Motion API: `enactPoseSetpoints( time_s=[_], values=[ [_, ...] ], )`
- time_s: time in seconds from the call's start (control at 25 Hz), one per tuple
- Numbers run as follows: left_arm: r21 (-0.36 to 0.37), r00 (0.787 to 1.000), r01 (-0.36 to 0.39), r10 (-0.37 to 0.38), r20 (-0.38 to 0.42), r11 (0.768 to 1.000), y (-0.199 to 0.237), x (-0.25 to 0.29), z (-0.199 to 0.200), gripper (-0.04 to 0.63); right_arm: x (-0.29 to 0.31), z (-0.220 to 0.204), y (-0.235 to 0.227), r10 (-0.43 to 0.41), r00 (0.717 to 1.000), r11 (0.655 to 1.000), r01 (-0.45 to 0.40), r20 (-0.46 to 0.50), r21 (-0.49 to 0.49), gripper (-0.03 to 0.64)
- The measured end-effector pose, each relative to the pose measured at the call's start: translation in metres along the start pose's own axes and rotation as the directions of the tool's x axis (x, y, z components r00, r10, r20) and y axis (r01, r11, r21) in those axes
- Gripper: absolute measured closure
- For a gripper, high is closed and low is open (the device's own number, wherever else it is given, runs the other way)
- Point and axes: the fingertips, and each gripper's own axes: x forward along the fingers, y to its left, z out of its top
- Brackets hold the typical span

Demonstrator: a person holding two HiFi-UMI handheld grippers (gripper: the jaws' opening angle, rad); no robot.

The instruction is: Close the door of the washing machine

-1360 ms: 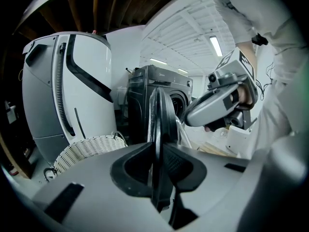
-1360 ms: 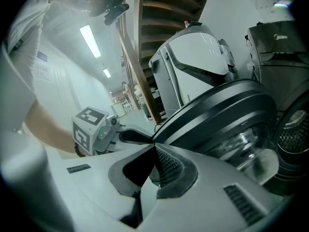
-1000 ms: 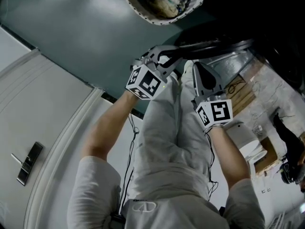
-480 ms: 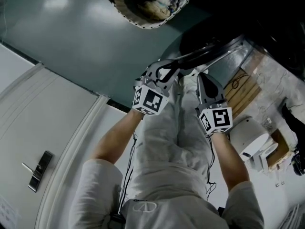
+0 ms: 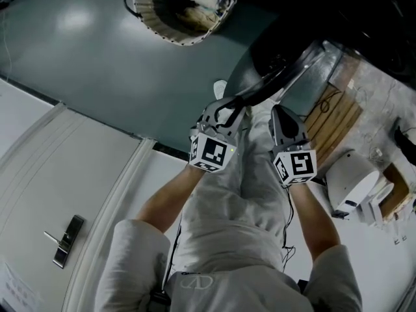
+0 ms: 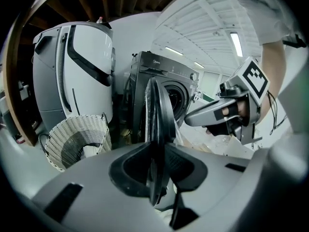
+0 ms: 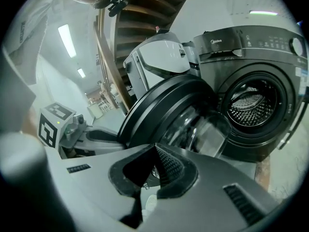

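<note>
Pinching the thin rim of the round black glass-fronted door (image 6: 157, 105), the left gripper (image 6: 155, 161) has its jaws drawn narrow on that edge, which runs upright straight between them. Just to its right, the right gripper (image 7: 155, 153) has its jaws pressed together with nothing between them; the door's dark ring and clear bowl lie just beyond its tip. Farther ahead of the right gripper stands the dark grey front-loading washing machine (image 7: 241, 47), its steel drum (image 7: 251, 105) exposed and the door swung well out from it. Left of the left gripper sits a white woven basket (image 6: 72, 139), with a tall white-and-grey appliance (image 6: 84, 62) behind it.
</note>
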Motion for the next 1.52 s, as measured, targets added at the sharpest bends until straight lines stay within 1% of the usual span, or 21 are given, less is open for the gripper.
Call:
enactPoseSetpoints(
  time_s=[0.16, 0.4, 0.6, 0.8, 1.08, 1.32, 1.52],
  values=[
    [-0.027, 0.999, 0.001, -0.002, -0.036, 1.0, -0.015, 0.005, -0.001, 0.514, -0.016, -0.017, -0.013, -0.048, 0.999, 0.999, 0.048, -0.011, 0.003, 0.606],
    [-0.057, 0.996, 0.022, -0.027, -0.086, 0.998, -0.037, 0.011, -0.002, 0.508, -0.039, -0.046, -0.024, -0.072, 0.997, 0.997, 0.072, -0.03, -0.018, 0.606],
    [-0.083, 0.994, 0.028, -0.037, -0.102, 0.996, -0.059, 0.019, 0.001, 0.502, -0.054, -0.063, -0.037, -0.098, 0.994, 0.995, 0.097, -0.039, -0.023, 0.606],
    [-0.126, 0.991, 0.02, -0.036, -0.125, 0.992, -0.078, 0.027, 0.002, 0.499, -0.063, -0.071, -0.045, -0.099, 0.994, 0.994, 0.097, -0.035, -0.05, 0.606],
    [-0.175, 0.985, 0.056, -0.083, -0.15, 0.983, -0.105, 0.04, 0.006, 0.485, -0.078, -0.09, -0.055, -0.124, 0.991, 0.991, 0.121, -0.042, -0.06, 0.606],
    [-0.199, 0.978, 0.087, -0.122, -0.17, 0.976, -0.127, 0.052, 0.011, 0.471, -0.089, -0.107, -0.061, -0.14, 0.988, 0.984, 0.132, -0.061, -0.124, 0.605],
    [-0.234, 0.974, 0.097, -0.141, -0.18, 0.967, -0.147, 0.062, 0.017, 0.465, -0.095, -0.124, -0.064, -0.144, 0.986, 0.981, 0.131, -0.085, -0.139, 0.604]
  ],
)
